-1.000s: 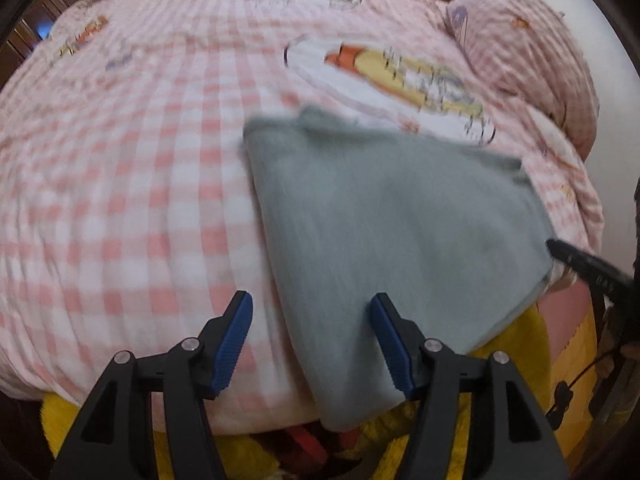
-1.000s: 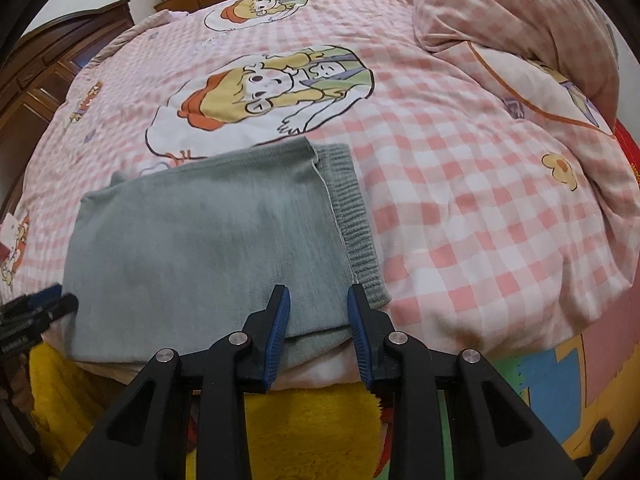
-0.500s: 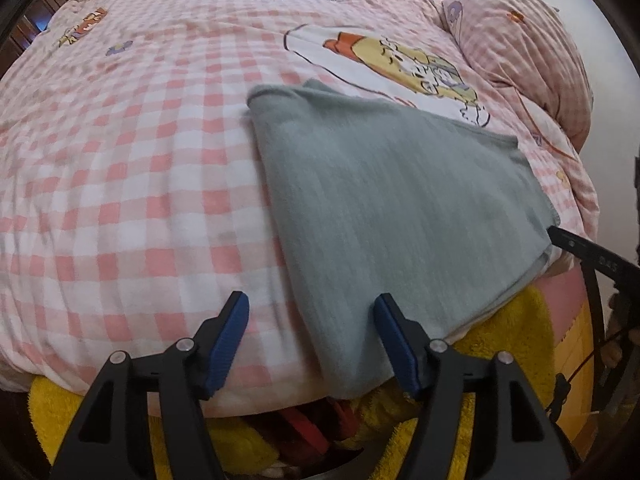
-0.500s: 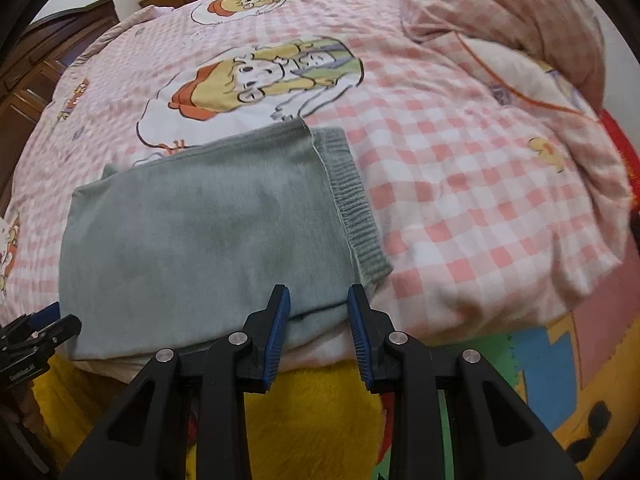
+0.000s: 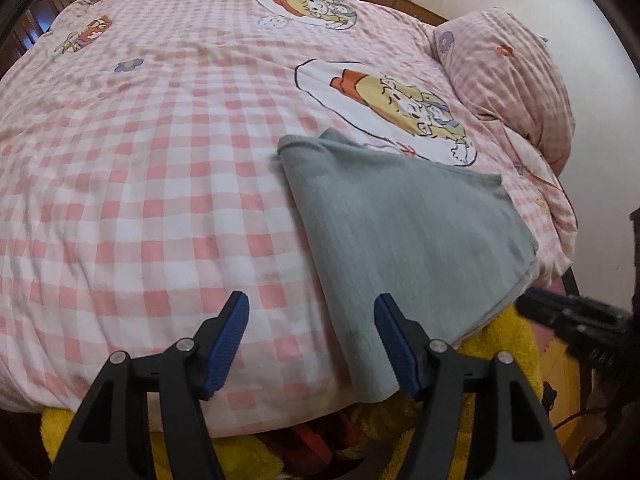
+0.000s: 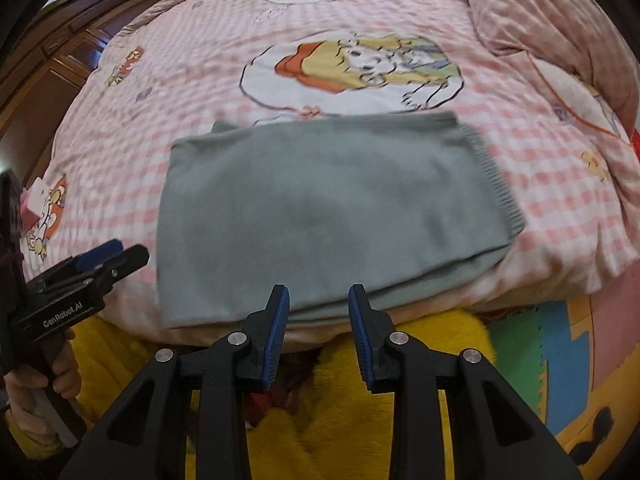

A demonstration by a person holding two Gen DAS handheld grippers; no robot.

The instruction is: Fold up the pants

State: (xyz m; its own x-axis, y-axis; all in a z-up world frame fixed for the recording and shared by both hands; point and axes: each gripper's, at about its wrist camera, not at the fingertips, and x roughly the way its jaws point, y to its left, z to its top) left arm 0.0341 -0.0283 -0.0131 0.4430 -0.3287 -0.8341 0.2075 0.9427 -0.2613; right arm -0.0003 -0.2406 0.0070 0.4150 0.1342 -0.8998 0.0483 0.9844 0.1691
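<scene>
The left gripper (image 5: 312, 316) is hanging open and empty over the pink checked bedspread (image 5: 140, 184), its right finger at the near corner of the folded grey pants (image 5: 404, 236). The right gripper (image 6: 316, 312) is also gaping empty, just short of the pants' near edge at 12 o'clock. A pillow (image 6: 560, 28) is lying at 2 o'clock; yellow fabric (image 6: 320, 440) is spreading below.

The bed (image 6: 168, 92) is covered by a pink-and-white checked quilt printed with cartoon figures. Grey pants (image 6: 320, 208), folded into a flat rectangle, lie near the front edge, ribbed waistband at the right. A checked pillow (image 5: 508, 80), possibly bunched bedding, rests at the right corner.
</scene>
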